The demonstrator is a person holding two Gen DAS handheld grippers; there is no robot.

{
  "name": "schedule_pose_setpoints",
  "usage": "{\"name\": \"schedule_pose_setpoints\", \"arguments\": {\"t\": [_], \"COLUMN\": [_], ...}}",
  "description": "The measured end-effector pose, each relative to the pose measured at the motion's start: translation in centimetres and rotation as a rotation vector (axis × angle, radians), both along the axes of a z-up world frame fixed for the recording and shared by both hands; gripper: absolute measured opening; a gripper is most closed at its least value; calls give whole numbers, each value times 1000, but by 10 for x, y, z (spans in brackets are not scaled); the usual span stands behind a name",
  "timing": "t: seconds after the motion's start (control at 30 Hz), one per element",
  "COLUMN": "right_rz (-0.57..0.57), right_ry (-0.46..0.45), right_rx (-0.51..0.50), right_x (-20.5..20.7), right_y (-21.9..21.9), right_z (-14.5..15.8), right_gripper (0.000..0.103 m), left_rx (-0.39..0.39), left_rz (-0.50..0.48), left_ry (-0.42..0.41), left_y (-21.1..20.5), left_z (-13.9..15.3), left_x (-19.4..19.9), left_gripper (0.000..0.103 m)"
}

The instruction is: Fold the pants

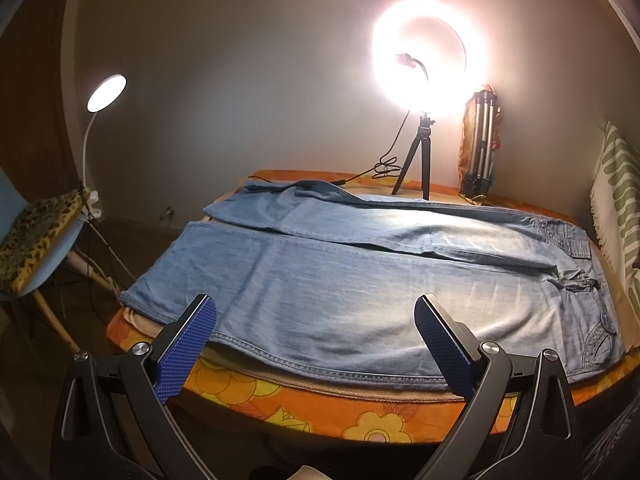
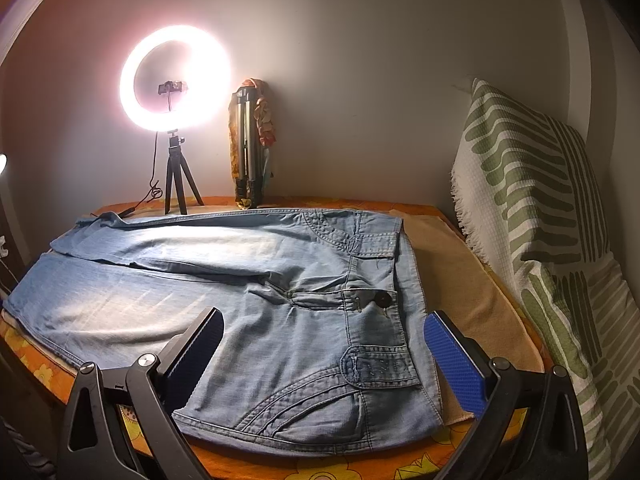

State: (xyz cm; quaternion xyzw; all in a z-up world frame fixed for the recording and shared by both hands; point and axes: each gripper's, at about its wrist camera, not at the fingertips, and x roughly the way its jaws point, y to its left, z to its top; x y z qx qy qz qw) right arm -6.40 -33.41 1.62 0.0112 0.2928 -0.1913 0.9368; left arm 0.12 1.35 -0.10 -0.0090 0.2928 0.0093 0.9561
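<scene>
- denim pants (image 1: 360, 280) are lying flat on the orange floral cloth (image 1: 360, 412), covering most of the table, w/ a beige underlay (image 2: 460, 280) peeking out past the waistband. nothing folded yet, by the look of it.
- left gripper (image 1: 316, 344) is hovering over the near leg's side seam, jaws spread wide, gripping nothing.
- right gripper (image 2: 324, 352) is hanging over the near hip pocket & waistband corner, likewise spread & empty.
- fabric's looking soft & limp but fairly heavy for cloth. i'd guess it's going to drape & drag, not slide, so pinching a thick stitched edge is probably safest: near waistband corner (image 2: 412, 376) for the right, near hem (image 1: 160, 300) or side seam for the left.
- farther back, the second leg (image 1: 340, 216) is lying angled away, its hem slightly rumpled.
- at the back, a ring light (image 1: 430, 56) on a tripod is glaring beside a folded tripod (image 1: 480, 144).
</scene>
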Motion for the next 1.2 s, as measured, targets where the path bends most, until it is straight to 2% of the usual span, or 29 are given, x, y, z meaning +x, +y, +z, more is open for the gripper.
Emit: {"name": "schedule_pose_setpoints", "arguments": {"t": [1.2], "right_rz": [10], "right_ry": [1], "right_rx": [10], "right_x": [8], "right_y": [2], "right_z": [-7], "right_gripper": [99], "left_rx": [4], "left_rz": [-5], "left_ry": [7], "left_y": [-2], "left_z": [-2], "left_x": [2], "left_gripper": [100]}}
